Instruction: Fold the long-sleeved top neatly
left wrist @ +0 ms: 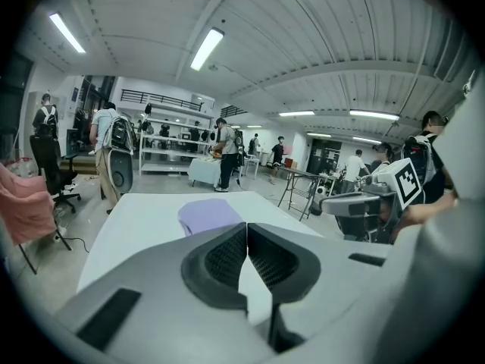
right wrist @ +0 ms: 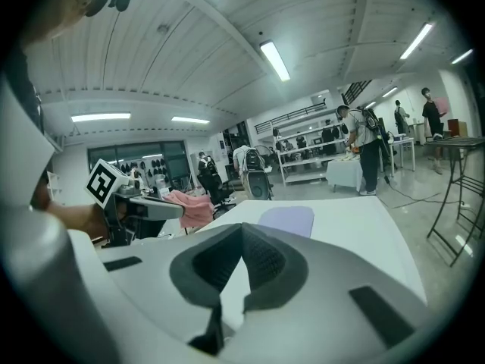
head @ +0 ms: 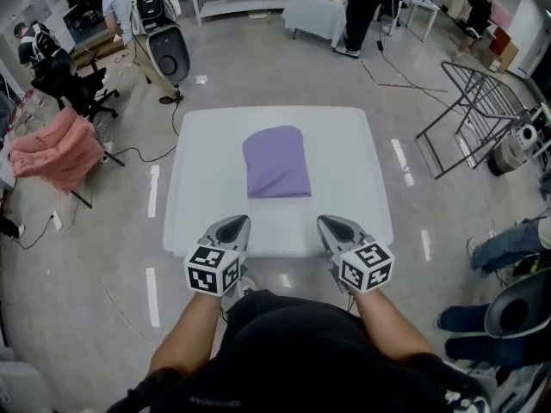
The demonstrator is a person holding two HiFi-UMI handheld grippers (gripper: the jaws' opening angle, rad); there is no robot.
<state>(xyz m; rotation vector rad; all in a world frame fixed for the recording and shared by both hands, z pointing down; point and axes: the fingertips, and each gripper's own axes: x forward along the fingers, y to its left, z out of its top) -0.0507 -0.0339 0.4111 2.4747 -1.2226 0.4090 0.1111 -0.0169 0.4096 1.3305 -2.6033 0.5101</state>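
Head view: folded purple long-sleeved top [head: 276, 162] lies mid white table [head: 353, 153]. Your left gripper [head: 235, 222] sits at its 7 o'clock, your right gripper [head: 327, 223] at 5 o'clock, both over the near table edge, clear of the cloth. Both jaw pairs are pressed together, gripping nothing.

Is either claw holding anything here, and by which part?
Nothing is held. The left claw and right claw are both shut and empty; the folded purple top lies apart from them on the white table.
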